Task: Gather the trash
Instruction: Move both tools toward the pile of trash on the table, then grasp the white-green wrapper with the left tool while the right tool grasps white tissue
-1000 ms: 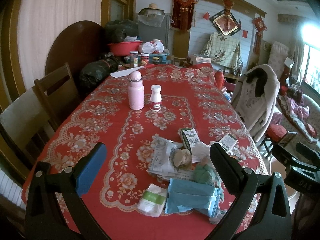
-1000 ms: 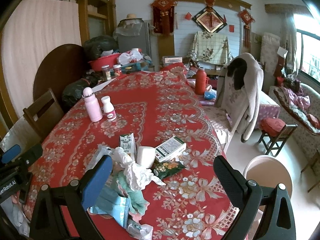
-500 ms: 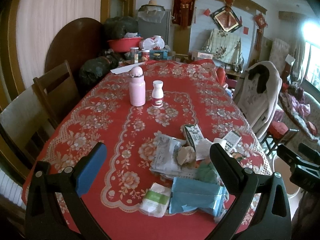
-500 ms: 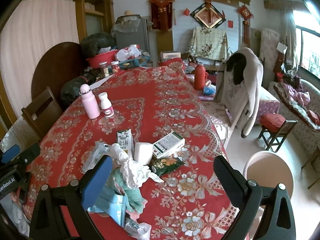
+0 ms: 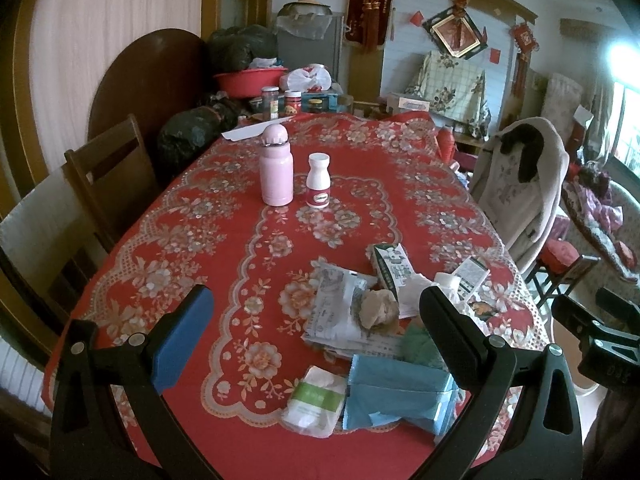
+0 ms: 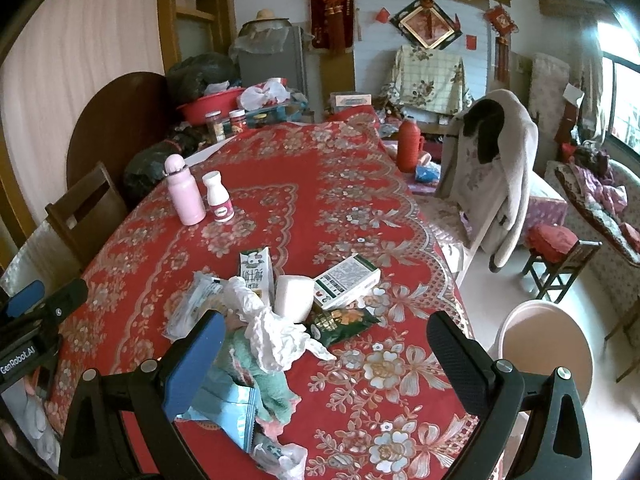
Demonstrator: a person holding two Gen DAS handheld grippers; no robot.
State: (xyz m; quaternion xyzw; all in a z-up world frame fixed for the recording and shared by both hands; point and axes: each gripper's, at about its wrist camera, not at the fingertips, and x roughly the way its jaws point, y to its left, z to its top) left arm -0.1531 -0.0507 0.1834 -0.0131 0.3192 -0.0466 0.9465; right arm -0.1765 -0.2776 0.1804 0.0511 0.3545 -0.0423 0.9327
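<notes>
A heap of trash lies on the near end of the red floral tablecloth (image 5: 224, 216): a blue packet (image 5: 396, 400), a green-banded tissue pack (image 5: 316, 400), printed wrappers (image 5: 340, 312), a brown crumpled wad (image 5: 376, 306), a green-white milk carton (image 5: 392, 264). The right wrist view shows the carton (image 6: 256, 270), crumpled white paper (image 6: 268, 332), a white cup (image 6: 294, 296), a medicine box (image 6: 346, 280), a dark snack bag (image 6: 340, 322) and a green cloth (image 6: 260, 380). My left gripper (image 5: 316, 332) is open and empty above the heap. My right gripper (image 6: 324, 352) is open and empty above it.
A pink bottle (image 5: 276, 168) and a white bottle (image 5: 318, 180) stand mid-table. A round pink bin (image 6: 548, 352) sits on the floor at the right. A chair draped with a coat (image 6: 488, 184) stands beside the table, wooden chairs (image 5: 108, 176) on the left.
Both grippers have moved slightly forward toward the table; the heap sits a little higher in both views. Both stay open. Nothing on the table has moved.
</notes>
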